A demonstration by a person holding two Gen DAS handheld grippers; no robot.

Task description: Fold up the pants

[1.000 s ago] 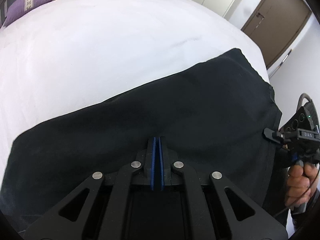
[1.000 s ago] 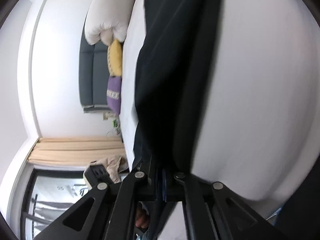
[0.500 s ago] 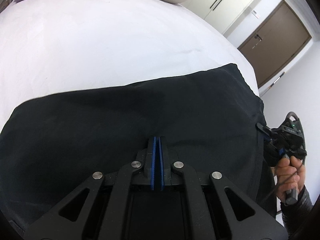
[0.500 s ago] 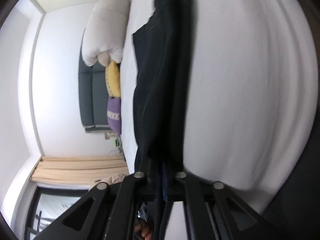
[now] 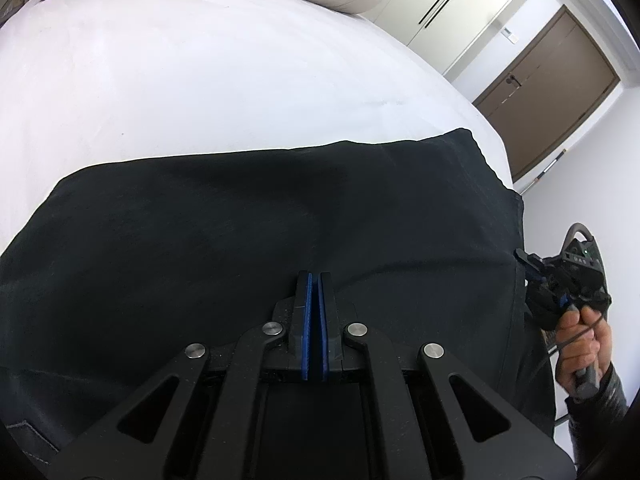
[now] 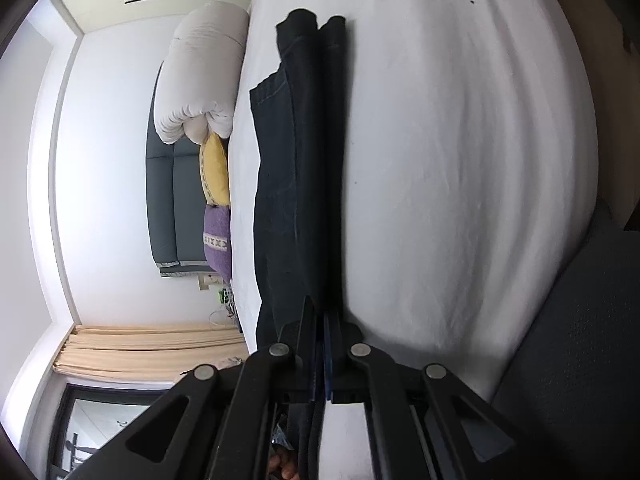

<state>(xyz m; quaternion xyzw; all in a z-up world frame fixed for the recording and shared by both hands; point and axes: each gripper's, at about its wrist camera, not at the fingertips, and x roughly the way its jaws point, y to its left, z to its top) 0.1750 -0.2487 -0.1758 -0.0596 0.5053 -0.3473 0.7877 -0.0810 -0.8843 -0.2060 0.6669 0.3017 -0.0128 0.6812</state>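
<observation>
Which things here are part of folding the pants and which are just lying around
In the job: black pants, left gripper and right gripper, both shut on the fabric, white bed under them.

Lying about: yellow cushion, purple cushion, rolled white duvet.

Black pants (image 5: 248, 220) lie folded lengthwise across the white bed (image 5: 200, 72).
</observation>
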